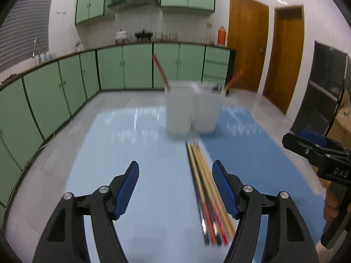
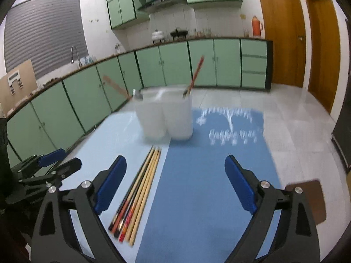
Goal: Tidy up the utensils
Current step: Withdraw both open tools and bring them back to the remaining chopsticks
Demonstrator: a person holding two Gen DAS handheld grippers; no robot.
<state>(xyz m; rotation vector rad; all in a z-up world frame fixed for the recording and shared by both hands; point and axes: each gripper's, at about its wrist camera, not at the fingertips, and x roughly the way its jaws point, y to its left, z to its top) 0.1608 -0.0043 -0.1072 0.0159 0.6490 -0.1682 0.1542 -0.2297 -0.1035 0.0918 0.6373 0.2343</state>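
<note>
Two translucent white containers (image 1: 190, 107) (image 2: 164, 114) stand side by side at the far end of the blue mats, and a reddish chopstick (image 1: 161, 70) (image 2: 196, 74) leans out of one. Several loose chopsticks (image 1: 206, 188) (image 2: 140, 192) lie in a tight row where the light and dark mats meet. My left gripper (image 1: 175, 164) hangs open above them, with the row just inside its right finger. My right gripper (image 2: 175, 159) is wide open, with the row just inside its left finger. Neither touches anything. Each gripper also shows at the edge of the other's view: right gripper (image 1: 294, 139), left gripper (image 2: 68, 157).
A light blue mat (image 1: 131, 153) and a darker blue mat (image 2: 208, 186) cover the table. Green cabinets (image 1: 65, 87) and a counter run along the left and back, with wooden doors (image 1: 248, 43) on the right. A brown seat-like thing (image 2: 307, 199) sits beyond the table's right edge.
</note>
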